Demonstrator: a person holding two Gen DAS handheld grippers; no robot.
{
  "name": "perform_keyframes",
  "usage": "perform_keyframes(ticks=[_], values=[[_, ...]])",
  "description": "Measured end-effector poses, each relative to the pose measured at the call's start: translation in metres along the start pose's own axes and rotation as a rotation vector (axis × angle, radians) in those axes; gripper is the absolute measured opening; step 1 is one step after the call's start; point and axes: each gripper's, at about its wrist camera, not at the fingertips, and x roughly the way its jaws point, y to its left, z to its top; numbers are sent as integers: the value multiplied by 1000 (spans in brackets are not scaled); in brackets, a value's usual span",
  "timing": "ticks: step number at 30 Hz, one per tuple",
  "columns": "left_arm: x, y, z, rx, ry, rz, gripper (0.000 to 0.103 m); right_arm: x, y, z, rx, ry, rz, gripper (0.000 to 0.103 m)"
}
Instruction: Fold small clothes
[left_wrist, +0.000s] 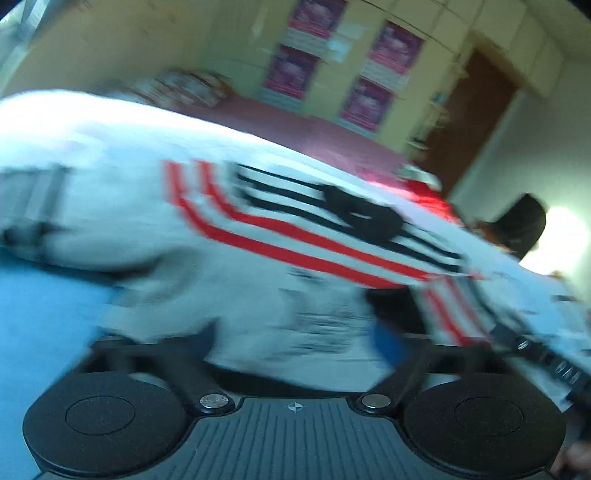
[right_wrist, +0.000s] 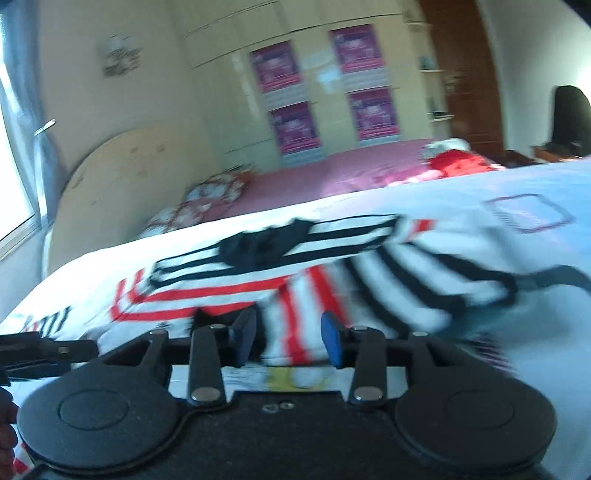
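A home bedroom: bed (right_wrist: 332, 166) with headboard (right_wrist: 110, 166) (pink cover), wardrobe (right_wrist: 321, 85).

My left camera is looking low across the bed, very near the shirt (left_wrist: 295, 236), tilted, facing the posters (left_wrist: 332, 70). My right camera is sitting beside it, also low and near the shirt (right_wrist: 295, 266), facing the same posters (right_wrist: 321, 88). Both are sharing shirt, pink bed and door.

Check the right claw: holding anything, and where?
Right claw straddles the striped shirt at its near red-striped fold; pads look apart, so a firm hold cannot be told.
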Motion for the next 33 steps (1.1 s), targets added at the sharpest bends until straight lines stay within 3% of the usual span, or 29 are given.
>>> perform_keyframes(ticks=[5,9,10,11,13,16,20,23,27,29,31,33], values=[[52,-32,4,-136,89,-181,56,-20,-40,-13,62,-17,-72,40],[97,-45,9,-165,148,-139,55,-32,-59,-20,94,-19,-117,41],[102,-48,11,-152,131,-133,46,-34,-63,-21,103,-18,-124,41],[106,-52,14,-129,130,-118,4,-36,-66,-23,110,-17,-131,41],[104,-55,23,-133,85,-130,5,-43,-71,-23,118,-16,-141,41],[76,-70,43,-17,-71,-120,5,-46,-76,-23,120,-22,-145,41],[44,-68,59,74,-187,-96,5,-44,-78,-20,123,-30,-131,41],[39,-44,50,84,-189,-28,5,-38,-78,-20,125,-30,-121,41],[58,-18,29,29,-100,34,5,-26,-83,-21,123,-8,-117,41],[67,-13,22,17,-75,42,5,-17,-87,-17,129,0,-125,35],[68,-17,21,26,-93,41,5,-7,-91,-9,132,-3,-137,20],[65,-16,20,23,-130,43,5,4,-96,-2,134,-4,-140,19]])
